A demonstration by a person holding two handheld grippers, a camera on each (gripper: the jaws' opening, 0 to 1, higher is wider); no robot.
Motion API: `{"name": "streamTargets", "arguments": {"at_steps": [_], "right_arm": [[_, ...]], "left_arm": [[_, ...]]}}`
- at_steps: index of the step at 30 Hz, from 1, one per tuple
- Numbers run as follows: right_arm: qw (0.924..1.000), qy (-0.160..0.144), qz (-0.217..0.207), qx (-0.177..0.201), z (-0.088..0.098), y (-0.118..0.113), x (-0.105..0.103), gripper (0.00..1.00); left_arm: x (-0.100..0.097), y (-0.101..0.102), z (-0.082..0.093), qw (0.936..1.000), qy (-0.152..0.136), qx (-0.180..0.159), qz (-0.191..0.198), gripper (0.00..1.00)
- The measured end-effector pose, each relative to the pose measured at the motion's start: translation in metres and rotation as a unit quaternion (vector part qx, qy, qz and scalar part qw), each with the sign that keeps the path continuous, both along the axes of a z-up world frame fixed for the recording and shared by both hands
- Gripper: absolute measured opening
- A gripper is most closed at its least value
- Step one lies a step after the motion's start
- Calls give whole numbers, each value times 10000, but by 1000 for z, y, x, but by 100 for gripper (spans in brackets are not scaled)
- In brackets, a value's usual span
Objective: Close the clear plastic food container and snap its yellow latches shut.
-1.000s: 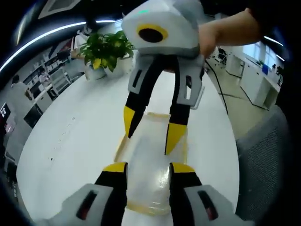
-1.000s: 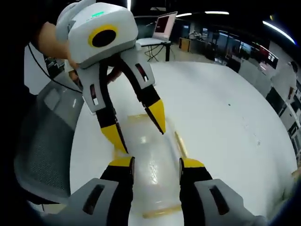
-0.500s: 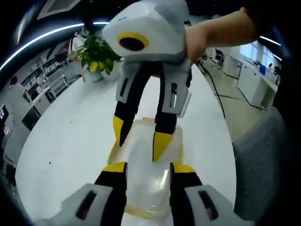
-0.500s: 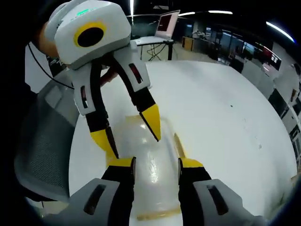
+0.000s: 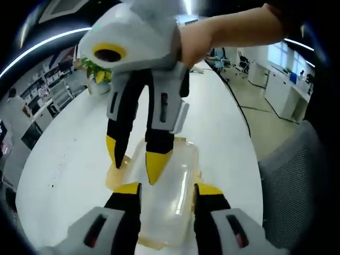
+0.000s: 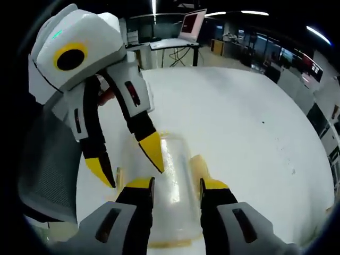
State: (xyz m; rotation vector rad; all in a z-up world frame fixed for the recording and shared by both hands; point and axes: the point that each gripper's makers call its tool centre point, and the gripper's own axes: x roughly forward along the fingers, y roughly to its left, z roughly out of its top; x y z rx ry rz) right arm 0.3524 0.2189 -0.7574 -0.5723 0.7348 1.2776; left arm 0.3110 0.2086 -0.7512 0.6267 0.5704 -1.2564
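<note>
1. The left gripper point(image 5: 167, 190) stood with its jaws apart, straddling the near end of the clear plastic food container point(image 5: 164, 199) on the white round table point(image 5: 69, 164).
2. The right gripper point(image 6: 172, 186) was likewise spread, empty, over the lid.
3. The box looked light, thin-walled and slippery; pressing down on the yellow latches point(image 6: 197, 166) at its edges seemed safer than squeezing.

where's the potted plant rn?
Left gripper view, upper left: the potted plant stands at the far end of the white table, partly hidden behind the right gripper.
</note>
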Motion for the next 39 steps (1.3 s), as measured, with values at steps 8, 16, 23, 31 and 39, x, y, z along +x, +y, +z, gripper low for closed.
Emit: {"name": "streamTargets", "arguments": {"at_steps": [8, 16, 23, 31, 39], "right_arm": [[9994, 209, 229, -181, -5, -2, 3, 33], [9971, 459, 497, -362, -8, -1, 2, 35], [9925, 667, 799, -648, -13, 4, -7, 36], [9875, 875, 951, -903, -16, 3, -7, 38], [9796, 1001, 1107, -1345, -21, 5, -6, 37]], "left_arm": [[-7, -1, -9, 9996, -94, 197, -155, 39], [-11, -6, -19, 9980, -367, 436, -267, 41], [-5, -3, -21, 9969, -497, 567, -221, 41], [-4, -4, -24, 9967, -542, 581, -177, 42], [-4, -4, -26, 9967, -559, 578, -149, 41]]}}
